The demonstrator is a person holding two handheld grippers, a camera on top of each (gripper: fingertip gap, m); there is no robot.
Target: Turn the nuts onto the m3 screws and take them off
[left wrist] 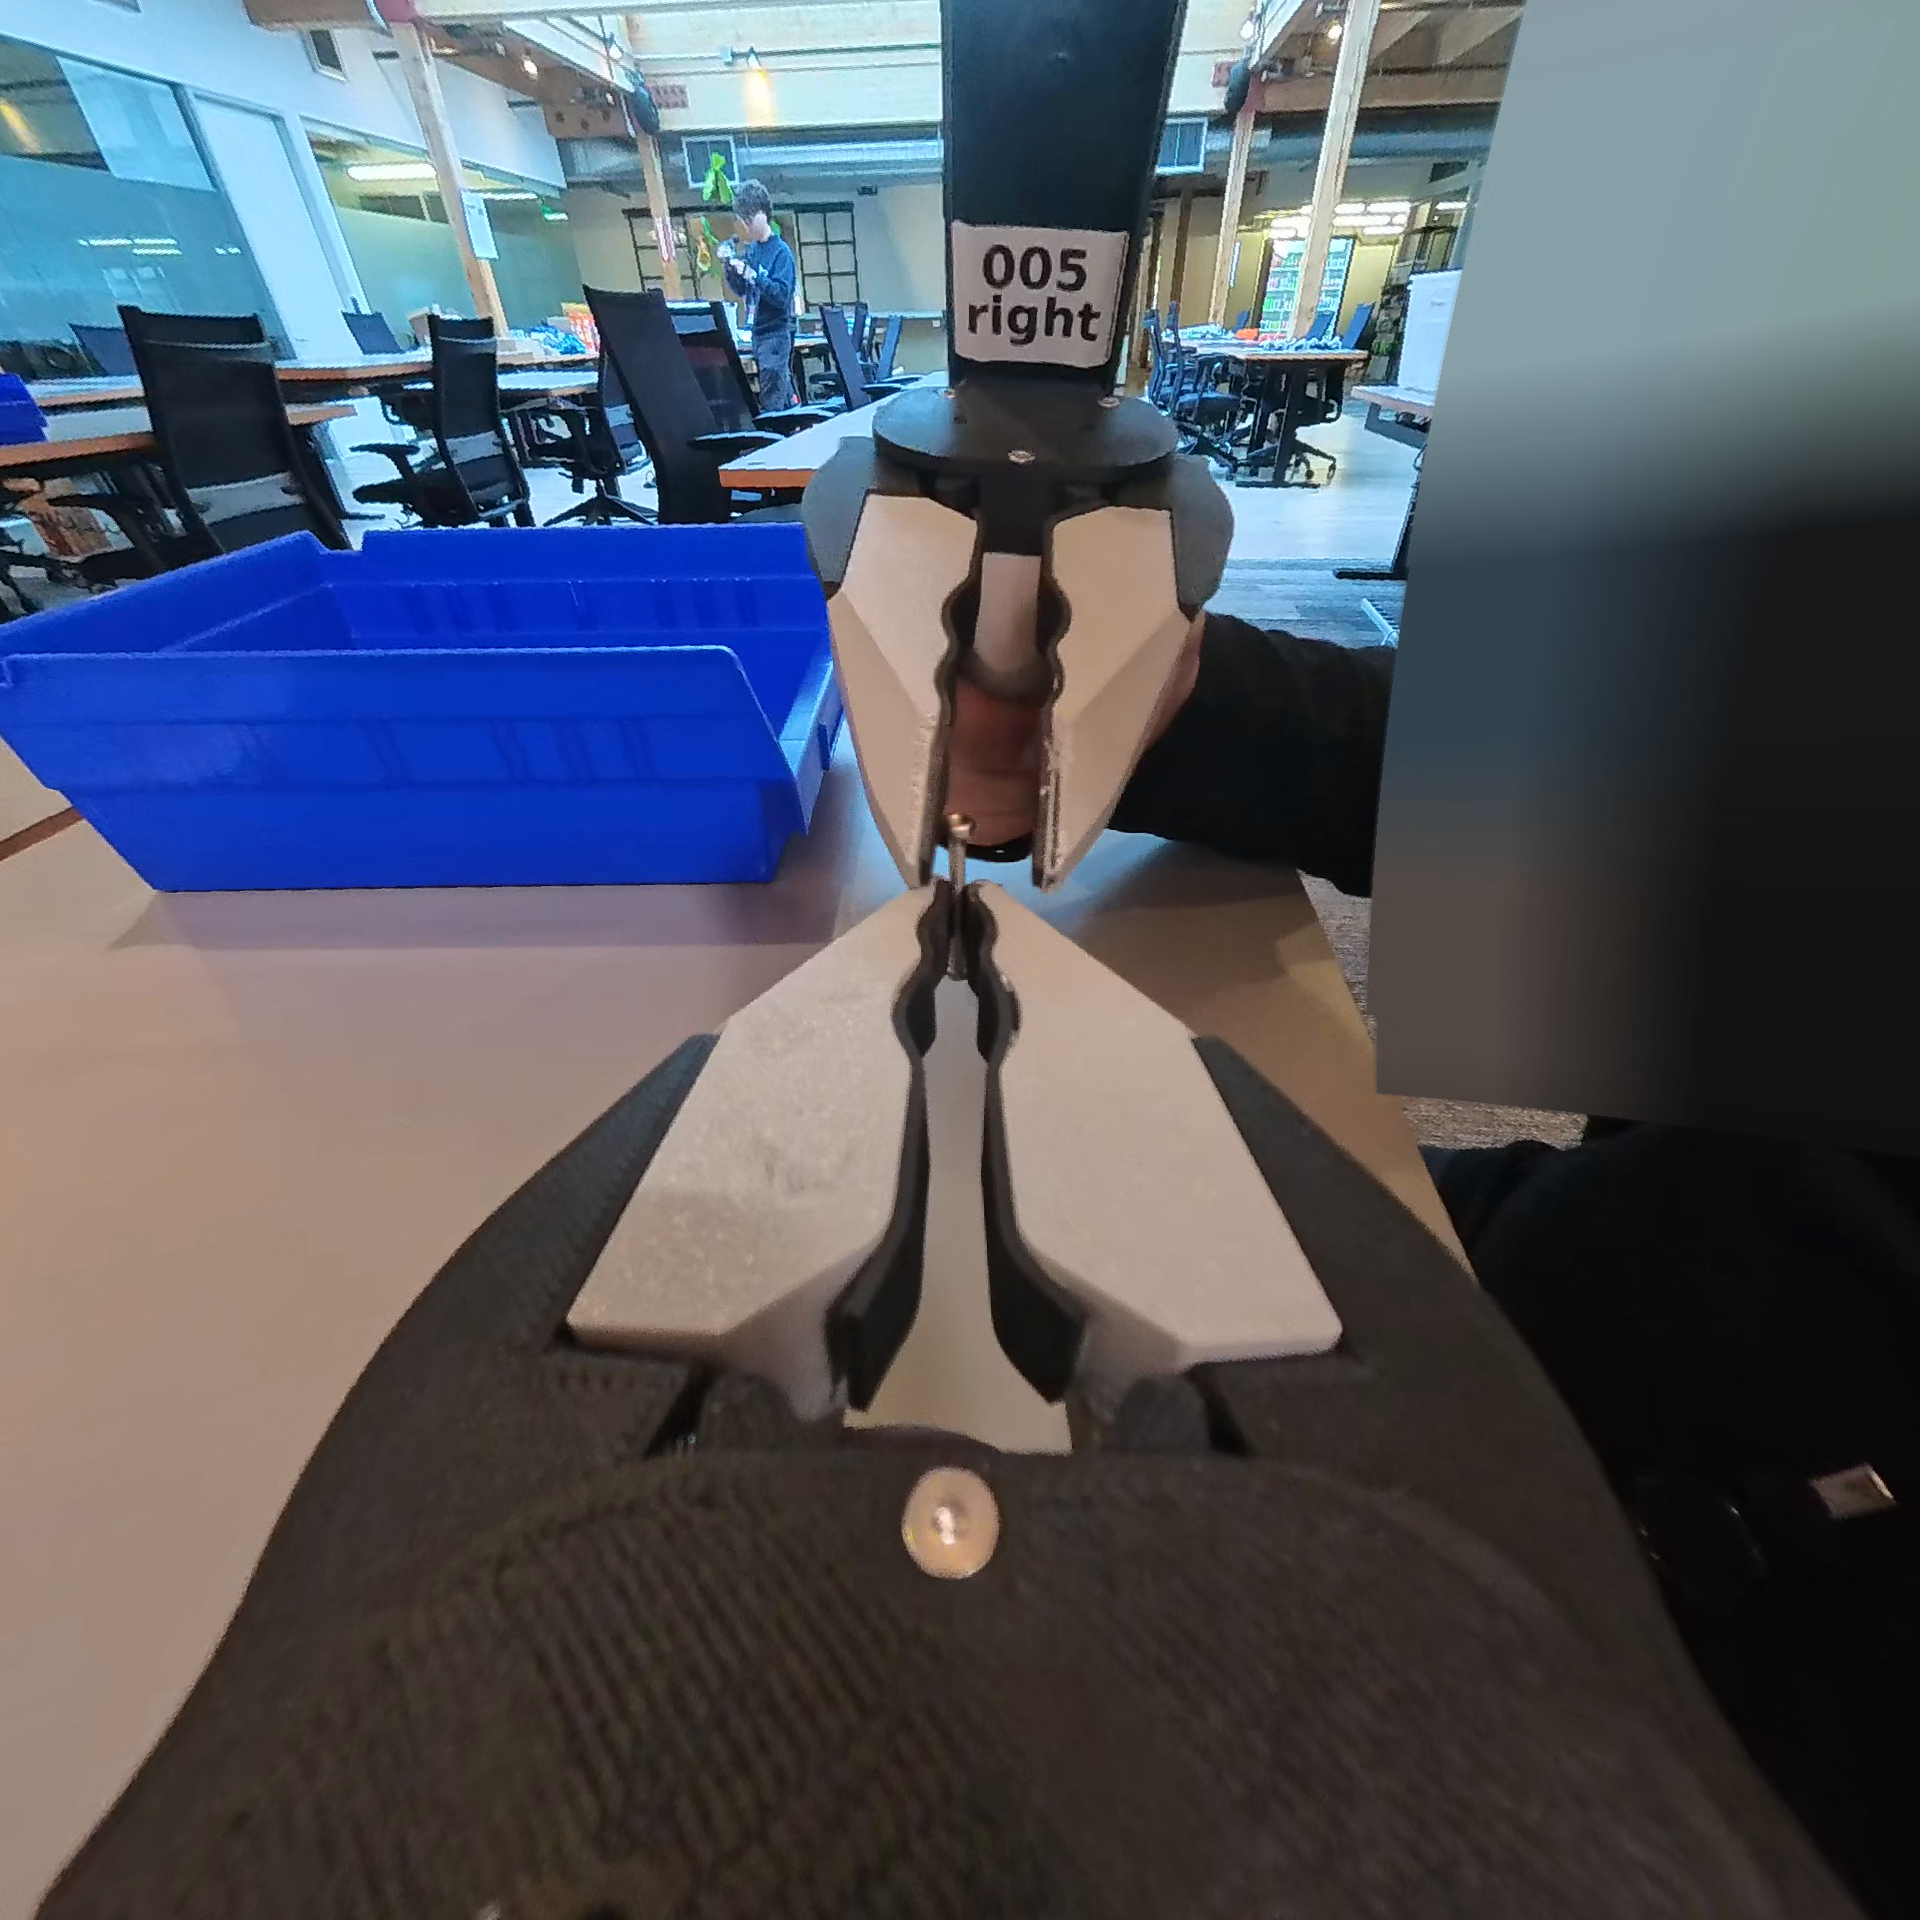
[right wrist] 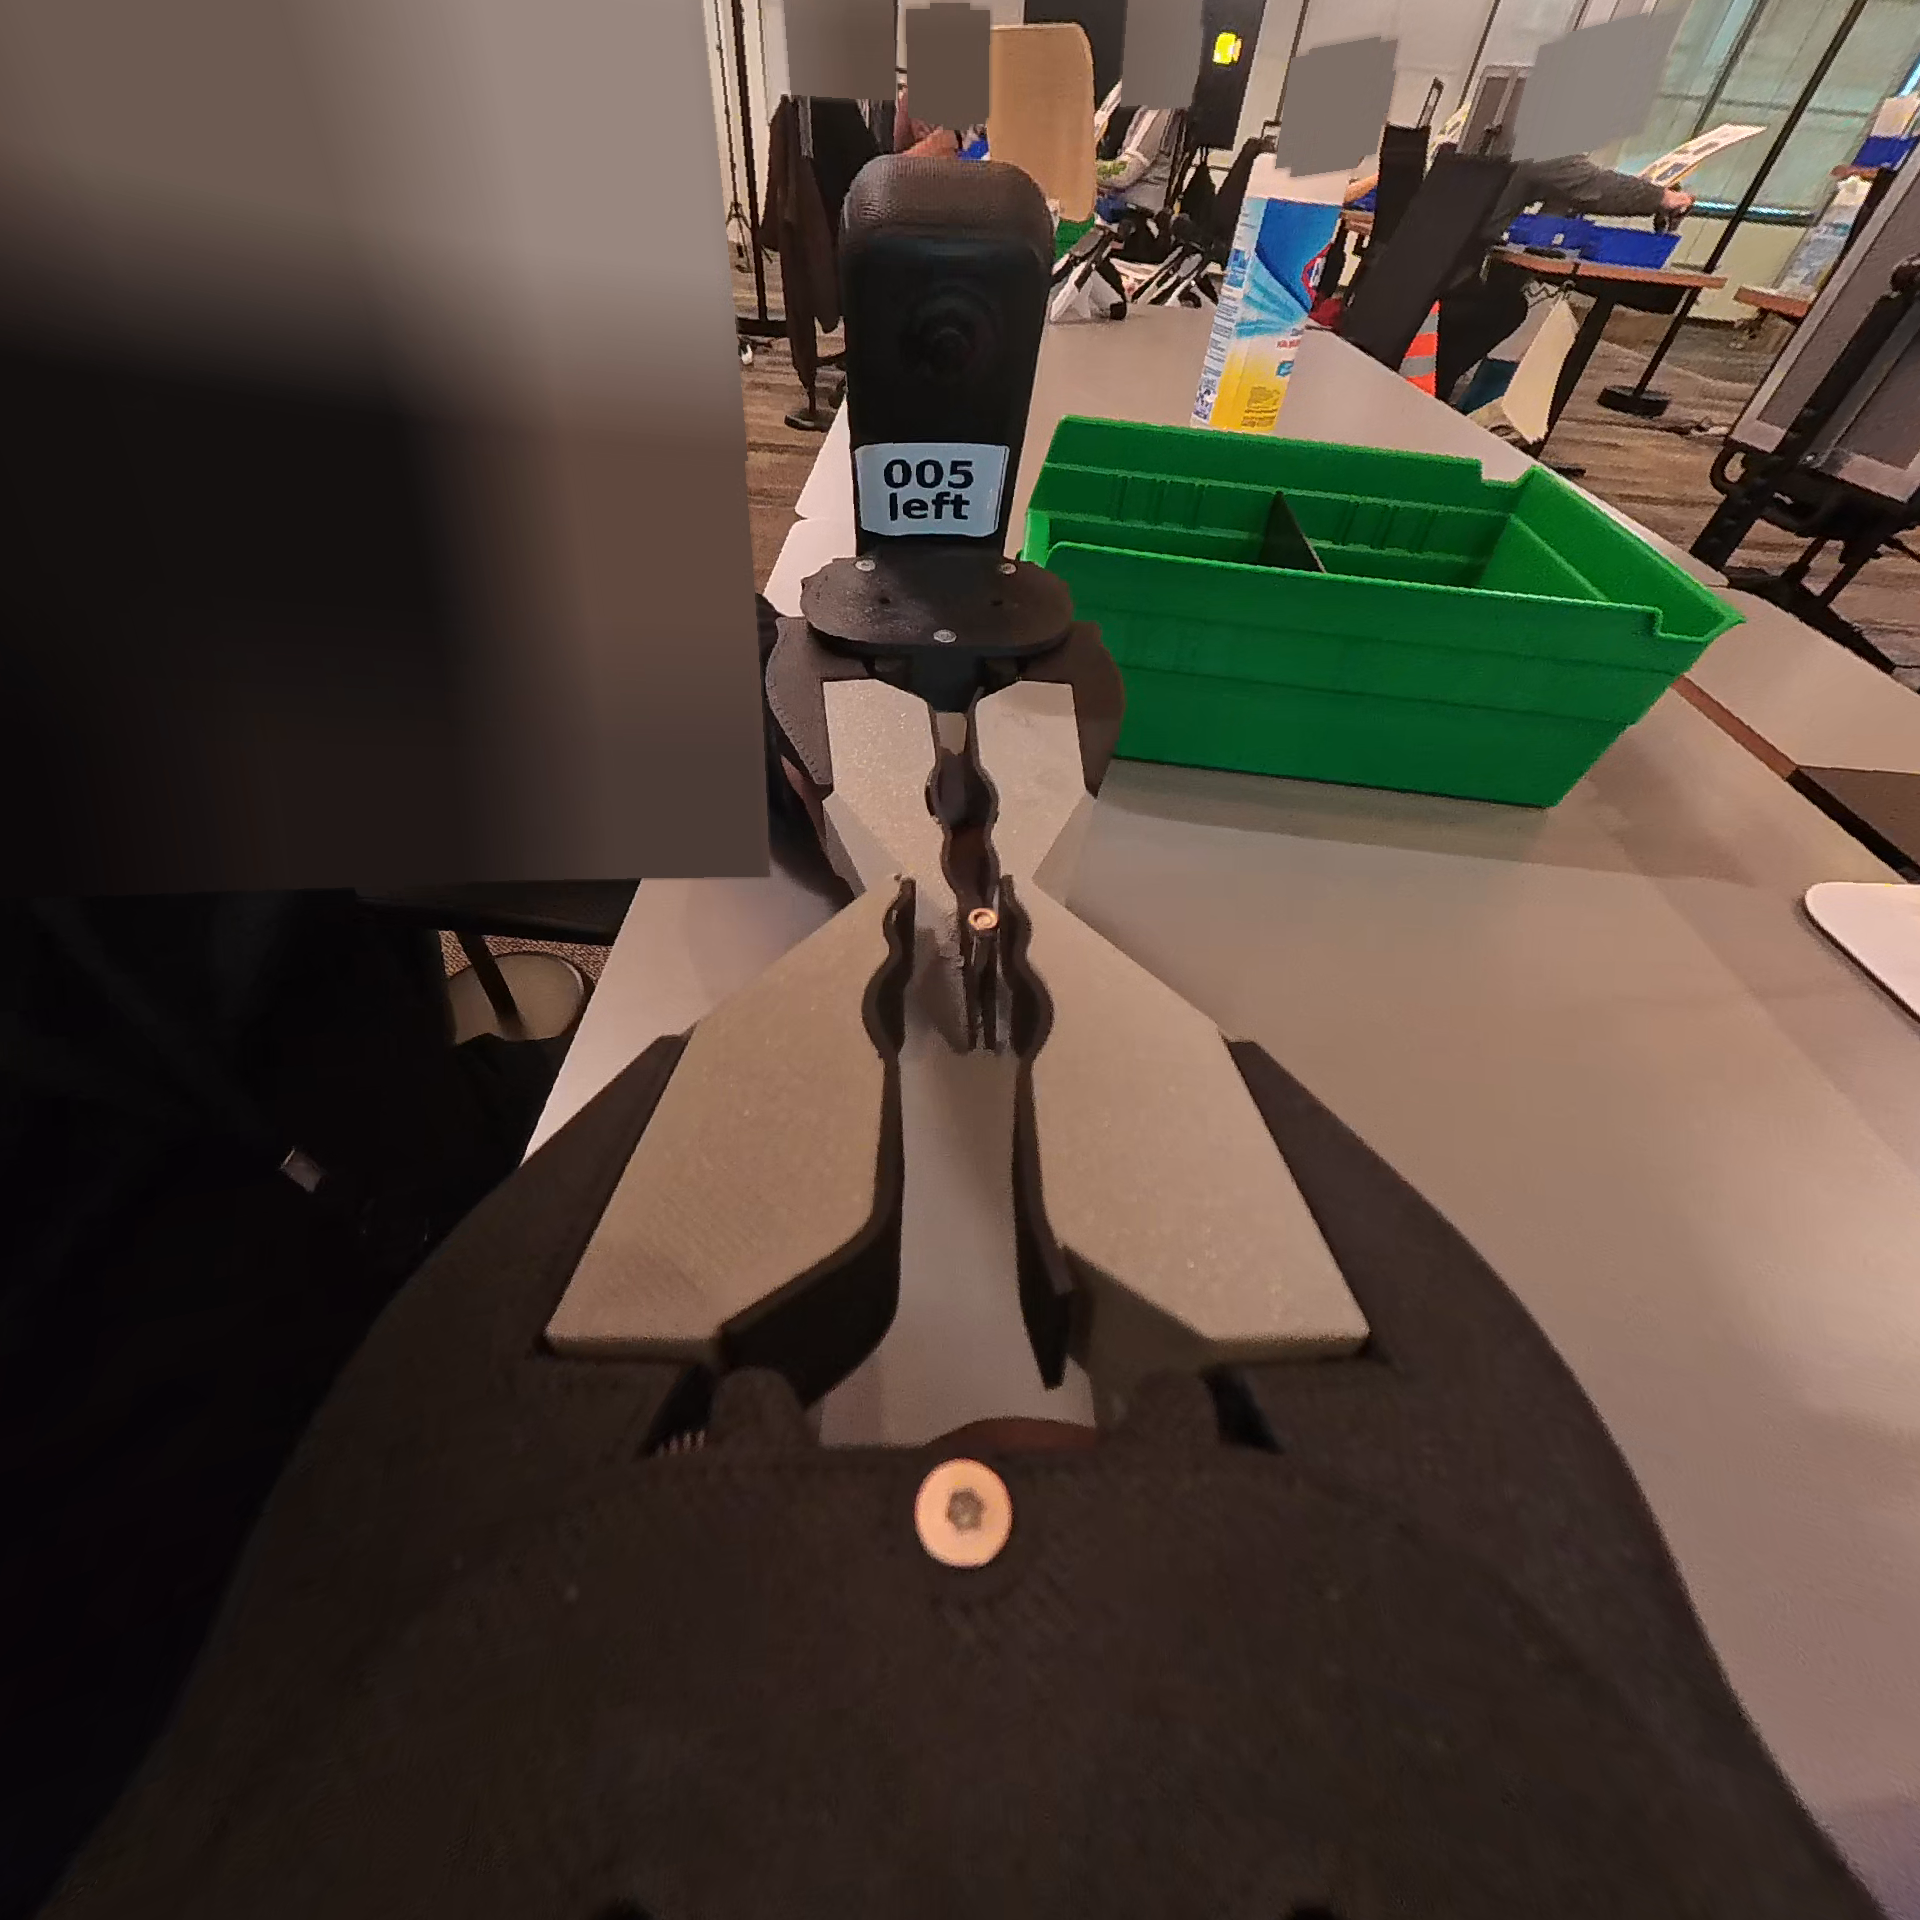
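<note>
The thin silver metal screw is pinched by the near-closed jaws of the left gripper, its long axis pointing at the right gripper – held apart, jaws narrowly parted around the screw's head. No nut can be seen.

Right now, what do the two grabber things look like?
Each gripper, left and right, has two pale grey wedge-shaped fingers with wavy black inner pads, on a ribbed black base with a silver bolt. Each has a black camera post with a white sticker. The person wears a black sleeve.
</note>
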